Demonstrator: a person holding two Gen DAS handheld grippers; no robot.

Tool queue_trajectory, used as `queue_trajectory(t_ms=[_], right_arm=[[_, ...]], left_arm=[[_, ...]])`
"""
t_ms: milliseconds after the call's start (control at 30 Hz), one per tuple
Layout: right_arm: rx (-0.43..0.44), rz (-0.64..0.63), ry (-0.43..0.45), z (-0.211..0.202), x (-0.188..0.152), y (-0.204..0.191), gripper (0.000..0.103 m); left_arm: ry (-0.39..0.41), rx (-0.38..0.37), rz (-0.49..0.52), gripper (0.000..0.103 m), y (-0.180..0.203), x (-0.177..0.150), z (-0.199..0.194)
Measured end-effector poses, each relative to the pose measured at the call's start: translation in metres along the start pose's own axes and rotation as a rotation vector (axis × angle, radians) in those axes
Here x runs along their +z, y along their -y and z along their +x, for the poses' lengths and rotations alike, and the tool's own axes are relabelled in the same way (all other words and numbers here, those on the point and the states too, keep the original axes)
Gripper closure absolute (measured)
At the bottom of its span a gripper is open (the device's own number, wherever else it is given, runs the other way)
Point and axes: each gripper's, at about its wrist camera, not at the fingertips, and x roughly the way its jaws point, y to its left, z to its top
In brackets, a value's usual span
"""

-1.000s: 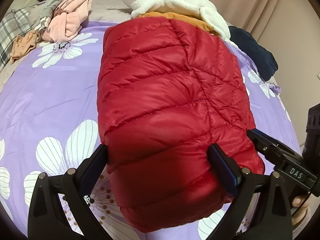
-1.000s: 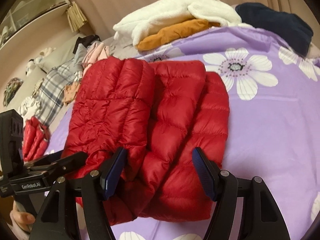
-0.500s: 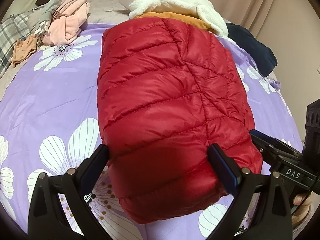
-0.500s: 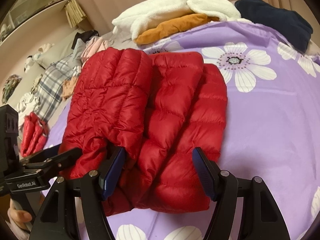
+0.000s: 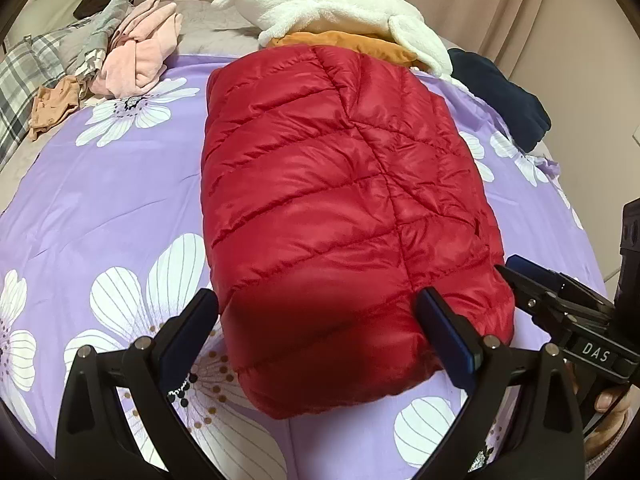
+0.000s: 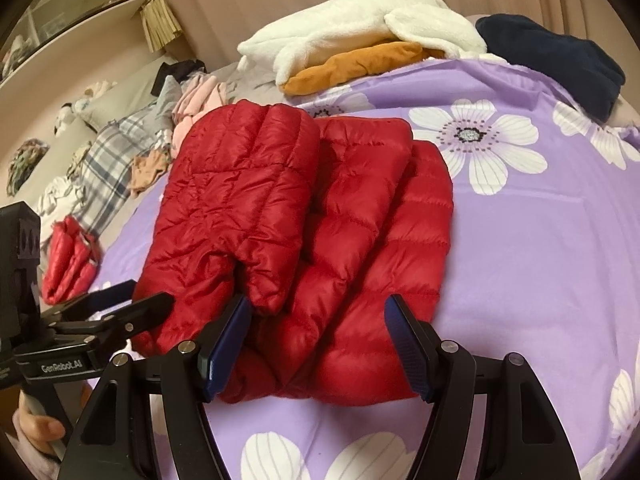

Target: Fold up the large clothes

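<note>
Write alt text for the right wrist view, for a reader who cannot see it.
A folded red puffer jacket lies on a purple flower-print bedspread, with the open right claw poised over its near edge. The left claw reaches in from the left at the jacket's side. Behind, a white fleece sits on an orange garment, and more clothes are heaped at left.

bed: purple floral sheet (image 5: 120, 208) | curtains: beige (image 5: 500, 8) | shelf: pale, left (image 6: 72, 12)

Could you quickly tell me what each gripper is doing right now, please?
Left gripper: open, straddling the near end of the folded red puffer jacket, not holding it.
Right gripper: open over the jacket's near edge, holding nothing.
</note>
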Motion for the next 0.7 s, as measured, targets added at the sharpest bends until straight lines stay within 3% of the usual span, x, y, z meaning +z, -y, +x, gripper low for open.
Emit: queue_trajectory(t_ms=[700], right_arm=[[0.003, 0.022, -0.064, 0.029, -0.006, 0.001, 0.033]], left_arm=[[-0.052, 0.013, -0.005, 0.002, -0.001, -0.003, 0.025]])
